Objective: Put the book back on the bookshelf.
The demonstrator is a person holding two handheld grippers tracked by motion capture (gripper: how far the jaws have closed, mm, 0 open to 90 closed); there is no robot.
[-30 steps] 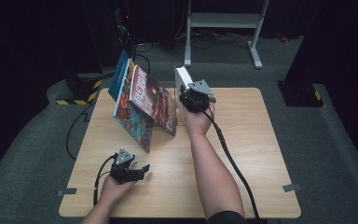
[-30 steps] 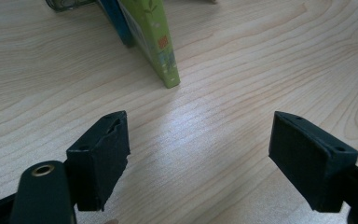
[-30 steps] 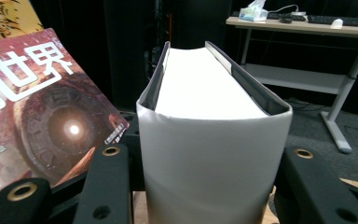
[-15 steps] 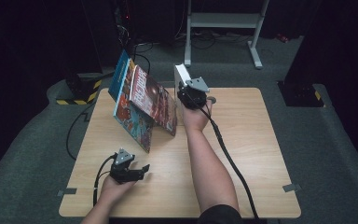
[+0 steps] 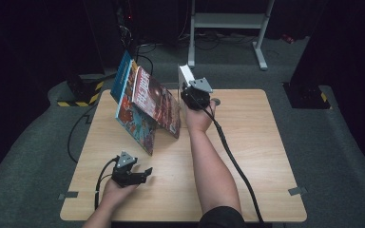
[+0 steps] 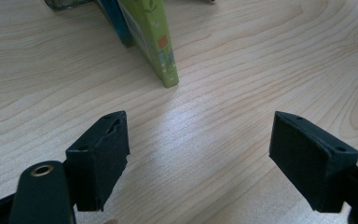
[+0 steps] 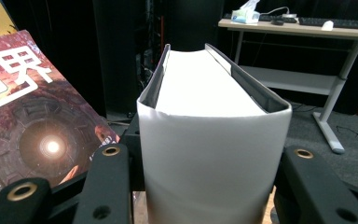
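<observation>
The right gripper [image 5: 193,90] pinches a white book [image 7: 213,140] in its jaws, upright just beside the leaning books [image 5: 147,107], not yet placed, while the left gripper [image 5: 140,175] rests spread and empty.

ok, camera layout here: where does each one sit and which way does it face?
High view: fixed above the table's near edge, looking forward and down; both forearms, left gripper, right gripper.
Left gripper view: rides that gripper, low over the table; open jaws.
Right gripper view: faces the white book it clamps.
Shared: the leaning books, white book.
</observation>
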